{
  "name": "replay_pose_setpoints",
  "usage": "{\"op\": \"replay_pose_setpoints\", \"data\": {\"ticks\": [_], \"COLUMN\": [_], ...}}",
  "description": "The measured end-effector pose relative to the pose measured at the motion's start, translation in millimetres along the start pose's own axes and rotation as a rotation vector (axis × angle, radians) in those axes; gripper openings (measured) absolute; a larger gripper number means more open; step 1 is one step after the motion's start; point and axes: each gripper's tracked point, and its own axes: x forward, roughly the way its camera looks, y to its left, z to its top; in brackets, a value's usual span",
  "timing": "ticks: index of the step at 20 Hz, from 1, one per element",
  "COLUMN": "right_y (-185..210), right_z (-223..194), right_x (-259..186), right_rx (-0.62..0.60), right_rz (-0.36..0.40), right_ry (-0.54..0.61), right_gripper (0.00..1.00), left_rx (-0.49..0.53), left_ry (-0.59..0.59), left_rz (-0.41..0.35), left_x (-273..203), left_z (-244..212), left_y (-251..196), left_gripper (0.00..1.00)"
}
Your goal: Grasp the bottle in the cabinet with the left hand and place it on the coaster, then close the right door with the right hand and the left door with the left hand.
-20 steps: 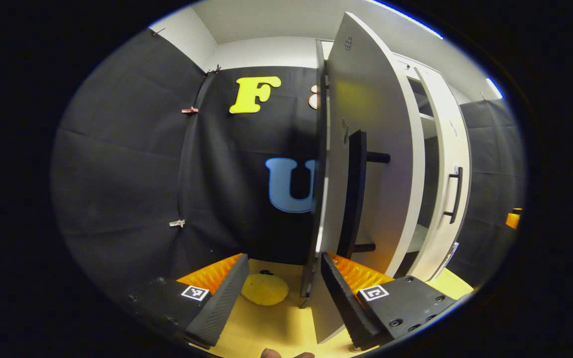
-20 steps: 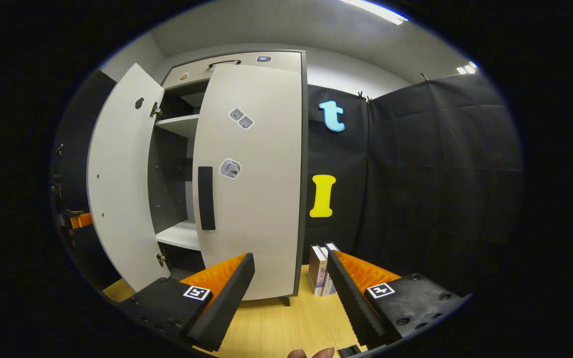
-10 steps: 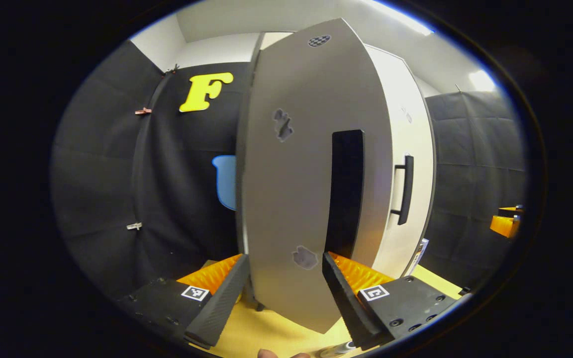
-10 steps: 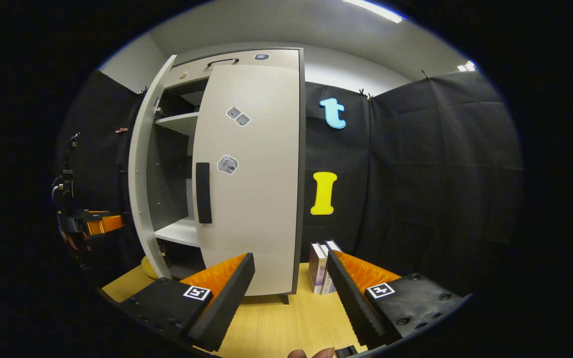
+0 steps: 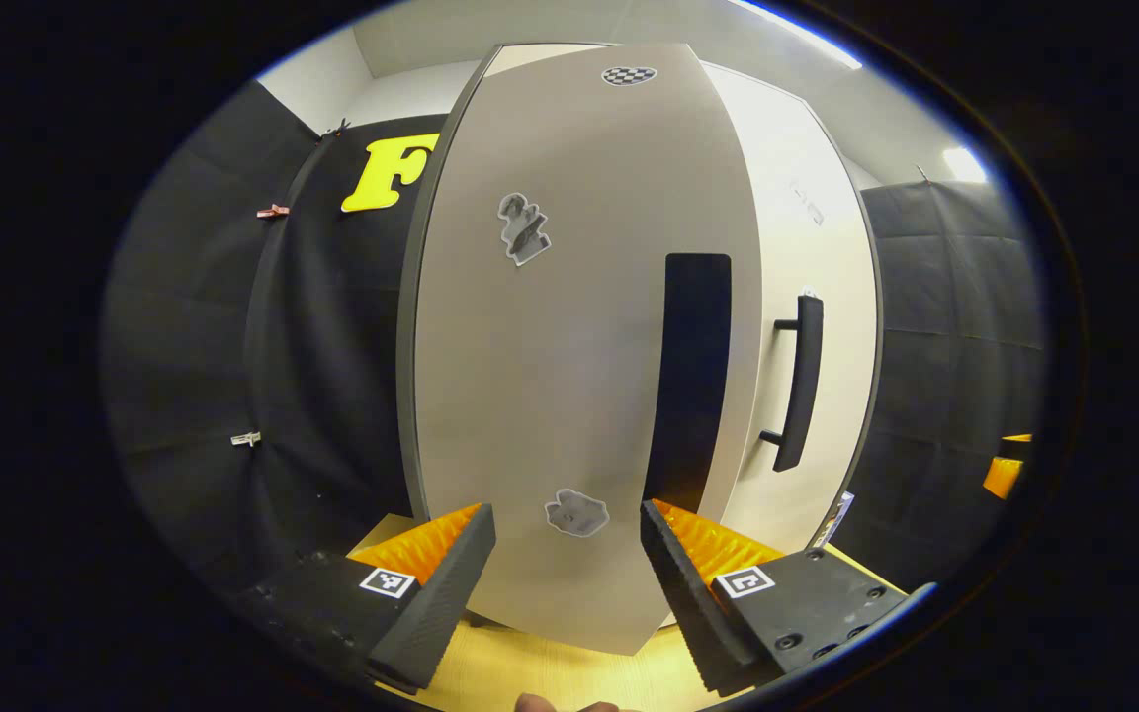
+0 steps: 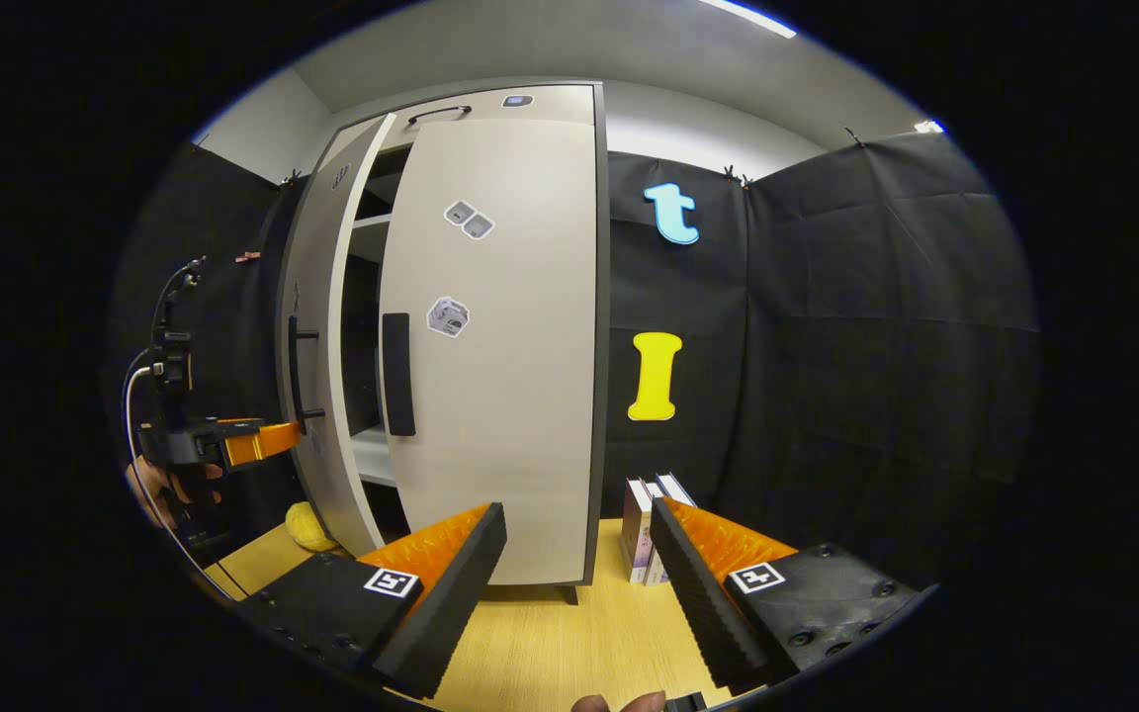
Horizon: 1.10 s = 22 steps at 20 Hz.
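The cabinet's left door stands close in front of my left gripper, showing its grey outer face and black handle. My left gripper is open, and the door's lower edge lies between its fingers. In the right gripper view the left door stands slightly ajar, a narrow gap showing shelves. The right door lies flush with the cabinet. A hand holds the left gripper right at the left door's handle. My right gripper is open, back from the cabinet, holding nothing.
A yellow round pad lies on the wooden table at the foot of the left door. Several books stand upright to the right of the cabinet. The right door's handle sticks out beside the left door.
The left door has swung from wide open to nearly closed, with my left gripper following it in. The right gripper has barely moved.
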Motion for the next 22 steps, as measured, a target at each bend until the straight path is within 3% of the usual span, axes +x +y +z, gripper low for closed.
{"op": "replay_pose_setpoints", "data": {"ticks": [7, 14, 17, 22], "right_y": [-5, -17, -17, -11], "right_z": [-2, -3, -3, 0], "right_x": [21, 41, 50, 56], "right_rx": [0.007, 0.016, 0.021, 0.031], "right_rz": [0.031, 0.048, 0.059, 0.087], "right_ry": [0.005, 0.010, 0.010, 0.010], "right_gripper": [0.98, 0.98, 0.98, 0.98], "left_rx": [0.040, 0.007, 0.023, 0.031], "left_ry": [-0.005, -0.005, -0.006, -0.021], "left_rz": [0.038, 0.067, 0.075, 0.100], "left_x": [21, 42, 49, 45], "left_z": [2, 1, 1, 7], "left_y": [-14, -23, -26, -25], "left_gripper": [0.95, 0.92, 0.96, 0.94]}}
